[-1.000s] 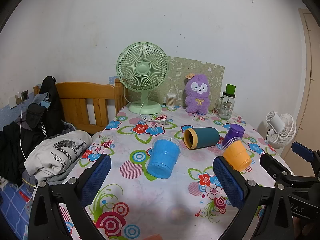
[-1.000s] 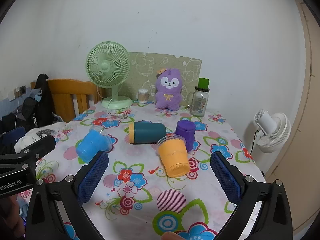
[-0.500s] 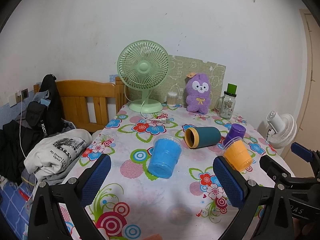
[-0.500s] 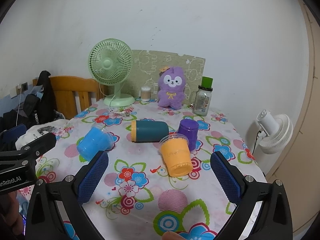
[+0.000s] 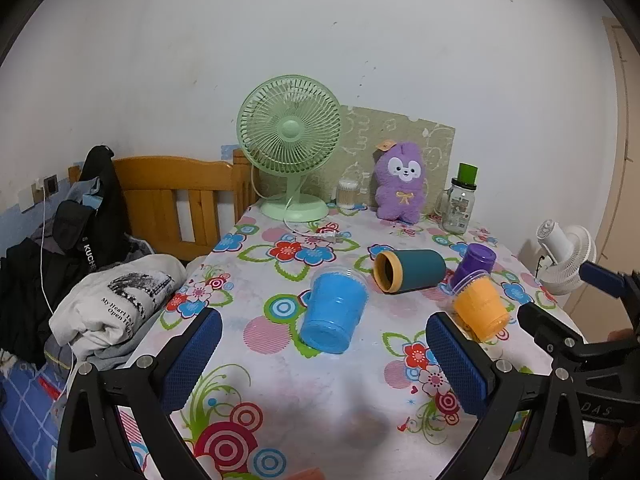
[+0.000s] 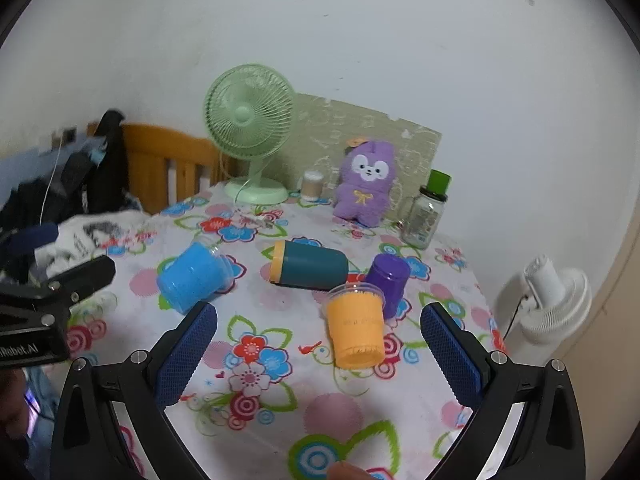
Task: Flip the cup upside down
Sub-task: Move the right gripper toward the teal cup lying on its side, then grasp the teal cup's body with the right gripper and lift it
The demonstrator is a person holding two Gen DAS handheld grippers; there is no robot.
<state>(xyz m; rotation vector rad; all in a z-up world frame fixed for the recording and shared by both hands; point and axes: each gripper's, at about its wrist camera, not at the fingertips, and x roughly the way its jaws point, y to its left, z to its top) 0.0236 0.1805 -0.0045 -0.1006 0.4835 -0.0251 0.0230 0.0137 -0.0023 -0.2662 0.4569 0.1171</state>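
Observation:
Four cups are on the floral tablecloth (image 5: 280, 392). A blue cup (image 5: 334, 310) (image 6: 193, 278) lies on its side, base toward me. A dark teal cup with a yellow rim (image 5: 408, 271) (image 6: 308, 265) lies on its side. An orange cup (image 5: 480, 310) (image 6: 356, 326) lies tilted against a purple cup (image 5: 476, 262) (image 6: 388, 280) that stands upside down. My left gripper (image 5: 324, 360) is open and empty, just short of the blue cup. My right gripper (image 6: 318, 354) is open and empty, in front of the orange cup.
A green desk fan (image 5: 290, 144), a purple plush toy (image 5: 400, 186), a cotton-swab jar (image 5: 346, 194) and a glass jar with green lid (image 5: 460, 204) stand at the table's back. Clothes (image 5: 112, 304) and a wooden bed frame (image 5: 180, 204) are left. A white fan (image 5: 564, 256) is right.
The right gripper has moved forward and turned left, so the cups look closer and its view is blurred. The left gripper has barely moved. Both stay open.

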